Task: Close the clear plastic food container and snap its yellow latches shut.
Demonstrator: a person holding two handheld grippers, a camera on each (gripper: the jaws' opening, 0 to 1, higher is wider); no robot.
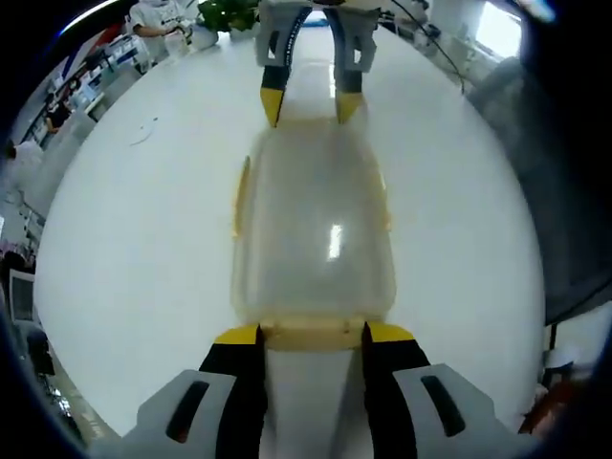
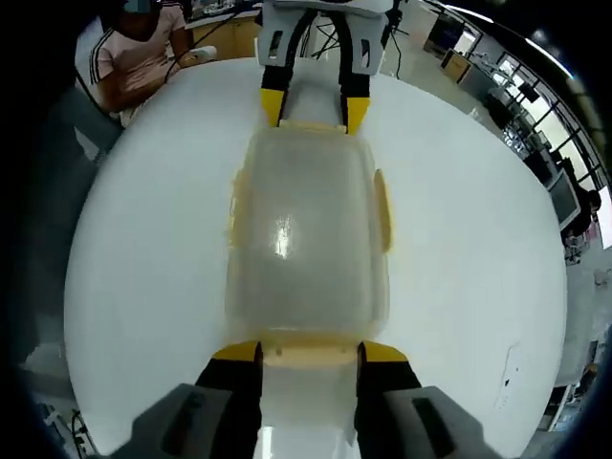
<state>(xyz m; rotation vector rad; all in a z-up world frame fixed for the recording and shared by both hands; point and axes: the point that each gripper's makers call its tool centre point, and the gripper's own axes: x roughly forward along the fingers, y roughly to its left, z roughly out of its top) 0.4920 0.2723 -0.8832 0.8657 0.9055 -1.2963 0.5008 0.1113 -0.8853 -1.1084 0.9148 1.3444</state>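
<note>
The clear plastic container lies lengthwise on the white table with its lid on top. Yellow latches run along its long sides. A pale yellow end latch sits between the tips of my left gripper, whose jaws stand apart on either side of it. The opposite end latch sits the same way in my right gripper. Each gripper also appears at the container's far end in the other's view.
The round white table has bare surface on both sides of the container. A seated person in a pink striped top is at the table's far edge. A green plant and desks with equipment lie beyond the table.
</note>
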